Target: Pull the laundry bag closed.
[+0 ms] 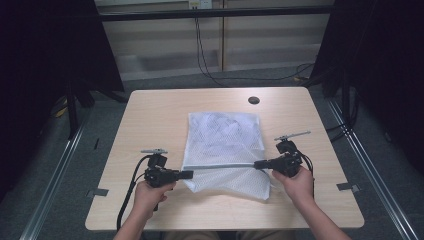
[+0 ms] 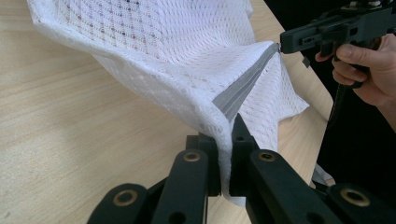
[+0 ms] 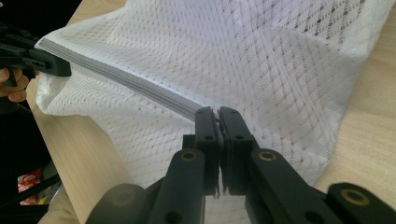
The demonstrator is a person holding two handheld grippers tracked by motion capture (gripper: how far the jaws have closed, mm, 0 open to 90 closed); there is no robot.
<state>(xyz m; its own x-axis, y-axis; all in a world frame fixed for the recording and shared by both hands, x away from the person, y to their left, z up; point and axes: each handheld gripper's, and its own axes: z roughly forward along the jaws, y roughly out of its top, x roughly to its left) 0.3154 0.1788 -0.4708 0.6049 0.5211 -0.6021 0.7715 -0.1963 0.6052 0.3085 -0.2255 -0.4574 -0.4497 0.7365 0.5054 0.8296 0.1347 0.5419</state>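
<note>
A white mesh laundry bag lies near the middle of the light wooden table, its far part flat on the surface and its near part lifted between the two grippers. A grey zipper band runs across the bag's near part, stretched almost straight from one gripper to the other. The left gripper, held in the person's left hand at the bag's left edge, is clenched on the left end of the zipper band; in the left gripper view its jaws pinch the mesh and the grey band right at their tips, the fabric rising away from them. The right gripper, held in the right hand at the bag's right edge, is clamped on the other end of the zipper; in the right gripper view the jaws are pressed together on the band where it meets them, with the mesh spreading out beyond. A small dark round disc sits on the table's far side, well apart from the bag
</note>
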